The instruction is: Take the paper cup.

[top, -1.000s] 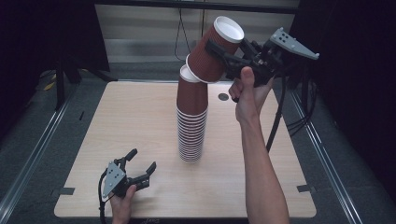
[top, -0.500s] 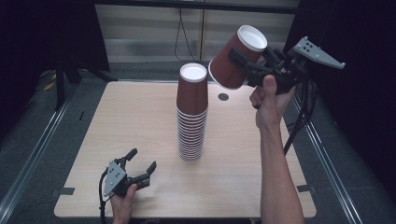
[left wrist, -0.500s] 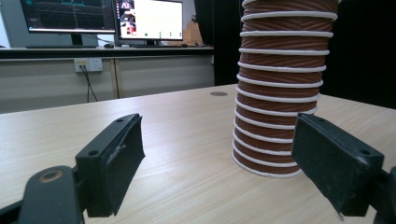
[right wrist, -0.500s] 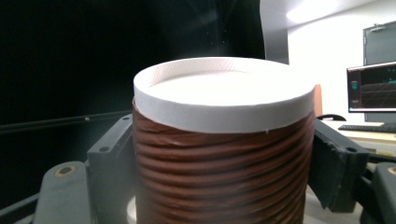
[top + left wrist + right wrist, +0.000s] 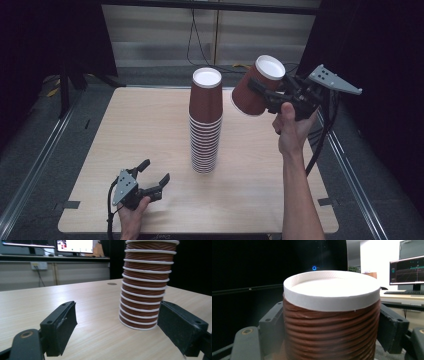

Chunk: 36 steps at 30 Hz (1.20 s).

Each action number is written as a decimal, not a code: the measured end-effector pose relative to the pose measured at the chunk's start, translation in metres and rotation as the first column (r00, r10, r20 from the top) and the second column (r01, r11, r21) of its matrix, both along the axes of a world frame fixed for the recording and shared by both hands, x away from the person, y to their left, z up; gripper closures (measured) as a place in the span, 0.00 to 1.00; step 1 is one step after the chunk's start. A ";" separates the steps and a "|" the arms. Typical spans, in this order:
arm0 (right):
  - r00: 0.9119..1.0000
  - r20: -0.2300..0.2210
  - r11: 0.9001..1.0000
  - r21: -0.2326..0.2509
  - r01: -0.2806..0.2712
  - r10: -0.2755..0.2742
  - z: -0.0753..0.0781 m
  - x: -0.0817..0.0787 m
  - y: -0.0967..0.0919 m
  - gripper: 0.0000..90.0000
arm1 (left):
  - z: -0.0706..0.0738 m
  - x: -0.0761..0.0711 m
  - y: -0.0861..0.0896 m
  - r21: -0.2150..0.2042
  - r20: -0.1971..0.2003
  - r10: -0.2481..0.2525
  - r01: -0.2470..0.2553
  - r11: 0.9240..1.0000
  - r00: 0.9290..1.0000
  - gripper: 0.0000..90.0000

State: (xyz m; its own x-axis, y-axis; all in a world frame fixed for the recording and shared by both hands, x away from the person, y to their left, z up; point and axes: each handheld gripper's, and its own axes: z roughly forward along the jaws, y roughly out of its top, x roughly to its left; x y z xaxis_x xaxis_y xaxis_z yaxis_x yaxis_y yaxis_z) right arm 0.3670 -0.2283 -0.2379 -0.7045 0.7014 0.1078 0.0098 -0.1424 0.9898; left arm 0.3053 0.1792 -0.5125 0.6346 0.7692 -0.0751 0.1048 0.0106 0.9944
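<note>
A single brown ribbed paper cup (image 5: 254,89) is clasped, tilted, in the right tool (image 5: 264,96) above the light wooden worktop (image 5: 150,130), just right of the tall stack of brown paper cups (image 5: 205,125), while the left tool (image 5: 152,179), released and empty with jaws just widening, is rested near the front edge.

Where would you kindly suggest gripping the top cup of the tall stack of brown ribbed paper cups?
Probably across the ribbed side wall of the top cup, just below its white base, coming in level from the side. The stack stands upside down, so only that upper wall is exposed above the next rim, and the ribs should give purchase.
</note>
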 end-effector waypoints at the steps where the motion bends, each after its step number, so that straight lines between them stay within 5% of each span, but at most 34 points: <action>1: 1.000 0.000 1.000 0.000 0.000 0.000 0.000 0.000 0.000 0.24 | 0.001 0.000 0.000 0.009 -0.004 -0.018 0.018 1.000 1.000 0.18; 21: 0.995 -0.097 0.998 -0.057 -0.023 0.018 -0.059 -0.020 0.012 0.24 | 0.028 -0.003 -0.029 0.015 -0.046 -0.174 0.174 0.985 0.984 0.19; 31: 0.989 -0.149 0.993 -0.112 -0.032 0.016 -0.094 -0.035 0.024 0.24 | 0.033 -0.006 -0.044 0.031 -0.049 -0.242 0.243 0.969 0.969 0.20; 36: 0.985 -0.170 0.996 -0.082 -0.044 0.030 -0.111 -0.042 0.022 0.24 | 0.035 -0.006 -0.047 0.036 -0.047 -0.277 0.278 0.960 0.960 0.19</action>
